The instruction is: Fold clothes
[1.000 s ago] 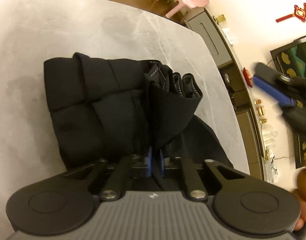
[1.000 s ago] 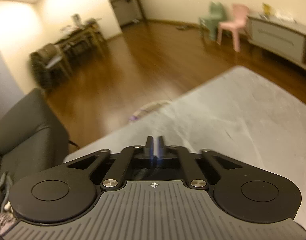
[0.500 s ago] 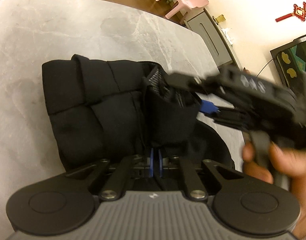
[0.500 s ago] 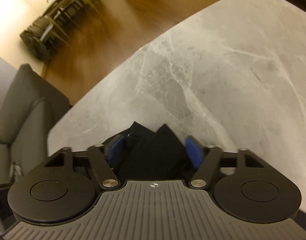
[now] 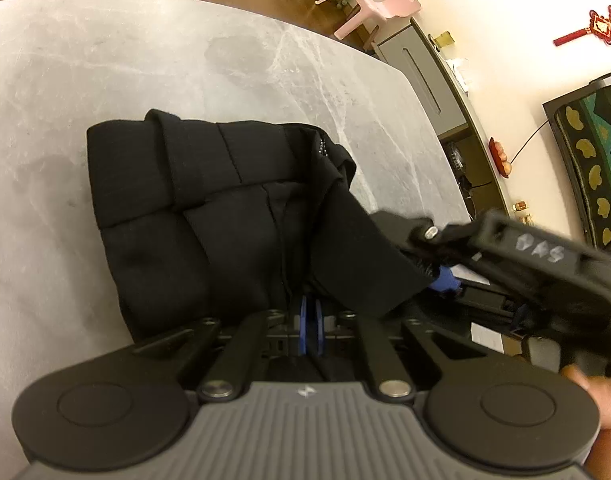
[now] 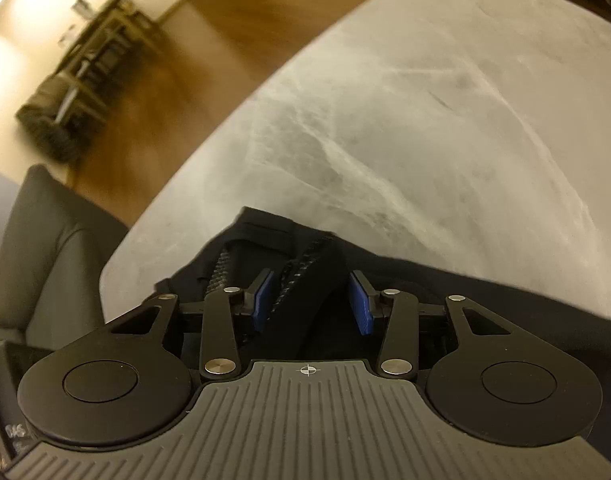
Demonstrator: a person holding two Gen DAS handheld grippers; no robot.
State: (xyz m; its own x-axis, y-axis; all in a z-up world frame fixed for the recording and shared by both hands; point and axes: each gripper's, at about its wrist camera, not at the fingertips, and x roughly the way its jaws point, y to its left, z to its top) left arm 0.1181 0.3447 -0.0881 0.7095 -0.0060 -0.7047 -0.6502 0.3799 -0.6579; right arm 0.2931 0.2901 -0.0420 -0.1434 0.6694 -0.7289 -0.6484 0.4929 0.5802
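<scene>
1. Black trousers [image 5: 193,216] lie part-folded mid-frame on table [image 5: 65,80].
2. Left gripper [image 5: 310,322]: fingers clamped on hem.
3. Right gripper [image 6: 311,300] arrived in last sec; fingers apart around raised flap, prob. about to grab.

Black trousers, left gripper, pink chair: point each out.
black trousers [image 5: 153,216]: left wrist view, folded front panel.
left gripper [image 5: 310,322]: left wrist view, between the blue pads, shut on fabric.
pink chair [image 5: 379,4]: left wrist view, seat and backrest.
</scene>
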